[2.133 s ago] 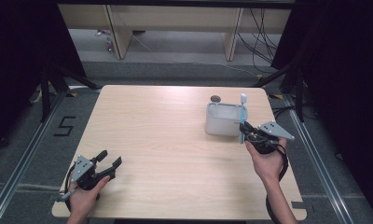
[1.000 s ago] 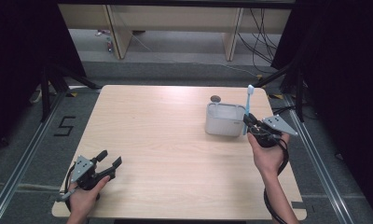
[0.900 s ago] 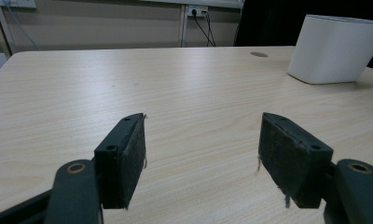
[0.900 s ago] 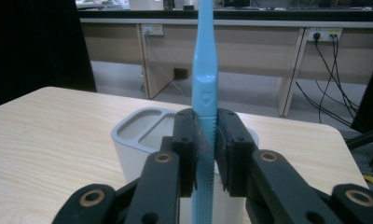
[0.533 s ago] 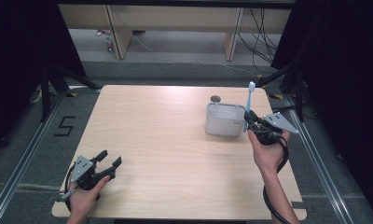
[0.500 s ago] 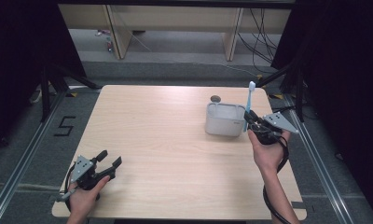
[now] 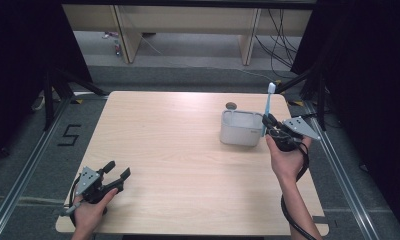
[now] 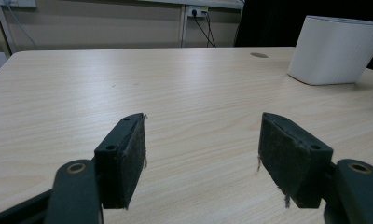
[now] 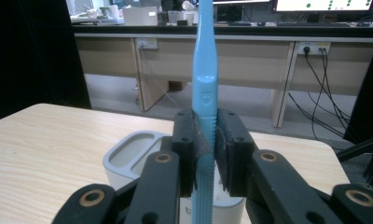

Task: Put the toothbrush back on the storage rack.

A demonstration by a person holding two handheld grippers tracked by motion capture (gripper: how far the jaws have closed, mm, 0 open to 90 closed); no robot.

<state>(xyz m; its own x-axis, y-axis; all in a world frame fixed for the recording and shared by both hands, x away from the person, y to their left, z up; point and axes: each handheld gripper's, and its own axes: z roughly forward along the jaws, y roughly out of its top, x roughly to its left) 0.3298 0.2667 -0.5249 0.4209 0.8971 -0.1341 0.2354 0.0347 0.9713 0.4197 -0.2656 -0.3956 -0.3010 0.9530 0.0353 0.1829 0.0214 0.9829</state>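
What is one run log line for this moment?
right tool: shut on toothbrush, upright | holder: beside it | left tool: open, nothing between | table

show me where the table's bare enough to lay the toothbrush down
Bare wood runs across the table from the left gripper to the white holder, and along the far-left edge. It is crowded at the far right, where the right gripper grips the blue toothbrush beside the holder.
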